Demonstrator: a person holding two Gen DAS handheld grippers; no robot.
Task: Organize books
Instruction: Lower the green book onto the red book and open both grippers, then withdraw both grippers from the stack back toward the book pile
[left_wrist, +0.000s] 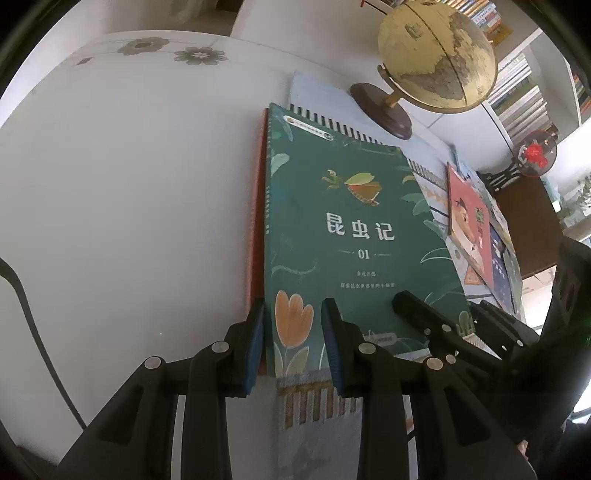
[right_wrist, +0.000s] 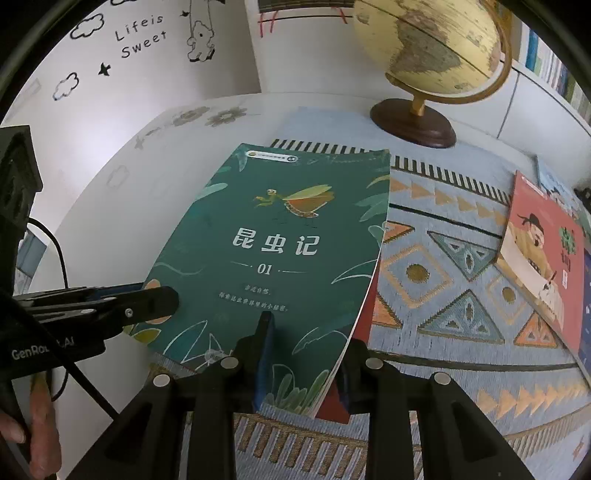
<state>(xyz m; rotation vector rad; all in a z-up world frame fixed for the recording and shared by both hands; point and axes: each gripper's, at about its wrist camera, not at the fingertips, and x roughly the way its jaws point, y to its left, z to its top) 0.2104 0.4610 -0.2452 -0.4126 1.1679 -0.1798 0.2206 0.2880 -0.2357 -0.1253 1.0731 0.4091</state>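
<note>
The green book (left_wrist: 354, 236) is lying in the middle of both frames, face up, on top of a red book (left_wrist: 255, 236) whose edge is showing along its left side in the left wrist view. Both are resting partly on a patterned mat (right_wrist: 461, 280) and partly on the white tabletop (left_wrist: 122, 192). A globe (left_wrist: 436, 55) is standing in the upper right, and more books (right_wrist: 543, 258) are leaning at the right edge.

The left tool (left_wrist: 293, 343) is sitting at the lower left corner of the stack, with one finger outside the edge and one on the cover; the jaws are narrow, but I cannot tell whether the pads are really pressing on the books. The right tool (right_wrist: 304, 369) is at the lower right corner, where the green cover is curling up between its fingers; its jaws are also narrow, and a firm pinch is not clear to me.

I am judging that the green book is thin, light and floppy, with a smooth cover that may slip. The bending corner is suggesting that a grip on the cover alone will fold it. A better hold is probably the spine side or the whole thickness of both books together, with the two tools supporting opposite corners.
</note>
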